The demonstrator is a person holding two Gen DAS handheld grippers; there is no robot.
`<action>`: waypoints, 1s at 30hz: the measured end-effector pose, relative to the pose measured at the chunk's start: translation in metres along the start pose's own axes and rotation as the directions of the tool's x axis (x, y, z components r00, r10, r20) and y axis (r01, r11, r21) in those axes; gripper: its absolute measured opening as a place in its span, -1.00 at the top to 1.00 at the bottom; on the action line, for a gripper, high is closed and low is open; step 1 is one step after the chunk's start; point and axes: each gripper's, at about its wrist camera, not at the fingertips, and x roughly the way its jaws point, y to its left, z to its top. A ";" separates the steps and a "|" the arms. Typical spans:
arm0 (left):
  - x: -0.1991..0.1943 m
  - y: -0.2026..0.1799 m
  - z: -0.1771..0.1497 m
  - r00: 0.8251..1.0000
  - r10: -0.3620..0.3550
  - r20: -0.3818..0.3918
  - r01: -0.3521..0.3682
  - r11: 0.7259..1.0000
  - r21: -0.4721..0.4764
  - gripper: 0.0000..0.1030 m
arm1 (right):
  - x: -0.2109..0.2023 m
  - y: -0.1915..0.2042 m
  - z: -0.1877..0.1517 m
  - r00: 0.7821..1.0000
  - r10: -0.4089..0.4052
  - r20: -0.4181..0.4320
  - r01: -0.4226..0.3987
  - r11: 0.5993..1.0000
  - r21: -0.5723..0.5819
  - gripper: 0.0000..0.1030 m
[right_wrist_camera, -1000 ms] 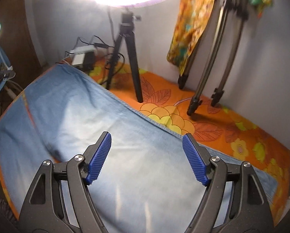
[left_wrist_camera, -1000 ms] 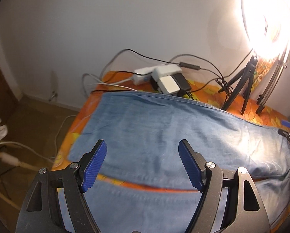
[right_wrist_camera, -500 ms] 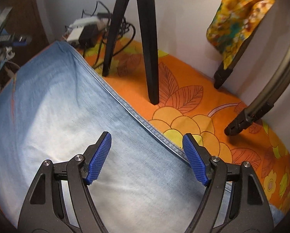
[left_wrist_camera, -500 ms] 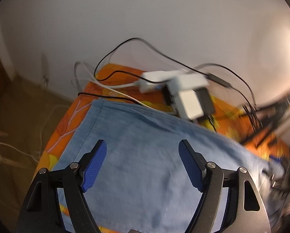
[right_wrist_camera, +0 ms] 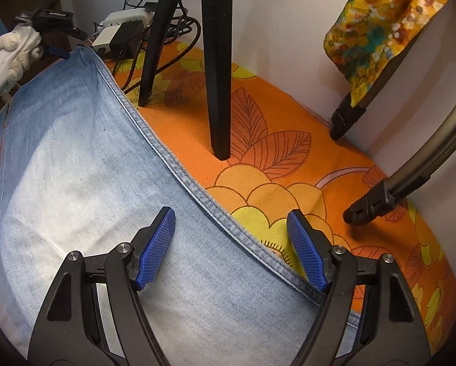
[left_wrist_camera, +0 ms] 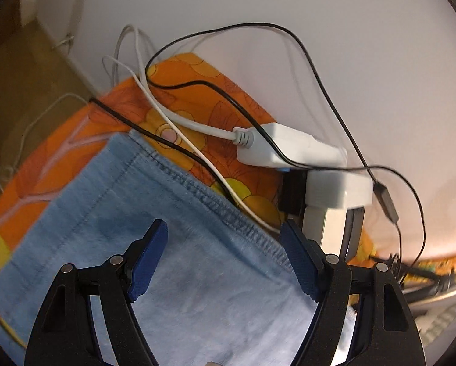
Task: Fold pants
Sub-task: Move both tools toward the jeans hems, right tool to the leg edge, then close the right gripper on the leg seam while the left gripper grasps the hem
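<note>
Over pants (right_wrist_camera: 90, 183) seam, claws spread

Beyond the pants' (right_wrist_camera: 90, 198) seamed edge, passage is obstructed by tripod legs (right_wrist_camera: 217, 61), a power strip (left_wrist_camera: 289, 149) and, apparently, tangled cables (left_wrist_camera: 197, 128).

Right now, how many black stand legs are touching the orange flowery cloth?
4 show: two tripod legs, one beside the jeans' seam, one behind it; two clip-footed legs by the wall. Others may be hidden.

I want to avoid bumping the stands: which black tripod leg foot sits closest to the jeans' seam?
The thinner slanted tripod leg, left of the thick leg; its foot lands beside the jeans seam.
</note>
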 end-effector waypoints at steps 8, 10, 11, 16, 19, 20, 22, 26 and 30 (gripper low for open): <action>0.011 -0.003 0.004 0.998 0.028 0.048 -0.026 0.998 -0.051 -0.26 | 0.008 0.011 0.011 1.000 -0.007 0.003 0.007 1.000 -0.015 -0.50; 0.014 -0.005 0.008 0.997 0.054 0.049 -0.053 0.998 -0.032 -0.02 | 0.008 0.012 0.011 1.000 -0.005 0.005 0.005 1.000 -0.015 -0.49; 0.012 -0.003 0.006 0.996 0.070 0.051 -0.069 0.997 -0.024 0.12 | 0.009 0.012 0.012 1.000 -0.004 0.005 0.004 1.000 -0.014 -0.48; 0.013 -0.007 -0.002 0.992 0.110 0.062 -0.111 0.994 0.022 0.92 | 0.008 0.012 0.011 1.000 0.001 0.010 -0.001 1.000 -0.021 -0.45; 0.013 -0.006 -0.007 0.992 0.104 0.077 -0.107 0.994 0.028 0.94 | 0.008 0.012 0.010 1.000 0.015 0.011 -0.015 1.000 -0.014 -0.29; 0.012 -0.007 -0.008 0.991 0.105 0.083 -0.109 0.993 0.039 0.94 | 0.007 0.013 0.010 1.000 0.022 0.010 -0.022 1.000 -0.015 -0.16; 0.011 -0.009 -0.010 0.990 0.106 0.089 -0.111 0.992 0.056 0.95 | 0.006 0.016 0.010 0.999 0.041 0.006 -0.040 0.999 -0.025 0.04; 0.001 -0.011 -0.014 0.986 0.119 0.117 -0.132 0.985 0.108 0.95 | 0.005 0.023 0.012 0.999 0.046 -0.004 -0.046 0.998 -0.050 0.62; -0.003 -0.015 -0.015 0.983 0.129 0.130 -0.149 0.975 0.164 0.95 | 0.004 0.026 0.011 0.999 0.042 -0.013 -0.043 0.997 -0.063 0.80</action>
